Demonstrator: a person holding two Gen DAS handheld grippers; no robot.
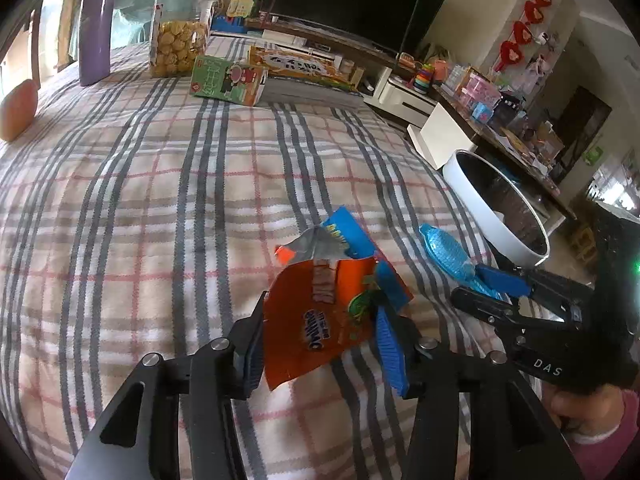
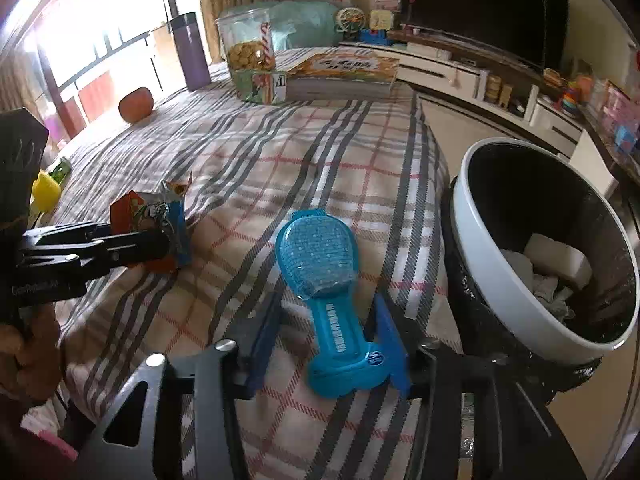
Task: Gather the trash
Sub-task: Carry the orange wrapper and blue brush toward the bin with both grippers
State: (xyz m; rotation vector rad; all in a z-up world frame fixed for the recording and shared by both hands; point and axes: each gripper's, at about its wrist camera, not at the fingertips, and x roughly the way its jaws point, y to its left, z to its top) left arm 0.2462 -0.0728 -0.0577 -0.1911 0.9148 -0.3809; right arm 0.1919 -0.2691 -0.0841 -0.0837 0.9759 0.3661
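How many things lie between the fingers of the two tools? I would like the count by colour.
Orange: 1, the snack wrapper
Blue: 1, the plastic pack
Total: 2

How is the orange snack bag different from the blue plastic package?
The orange snack bag is crinkly foil, torn open at the top; the blue plastic package is a smooth, see-through shell, spoon-shaped. The bag stands up crumpled between the left gripper fingers; the blue package lies flat on the plaid cloth between the right gripper fingers. Both lie near the white trash bin.
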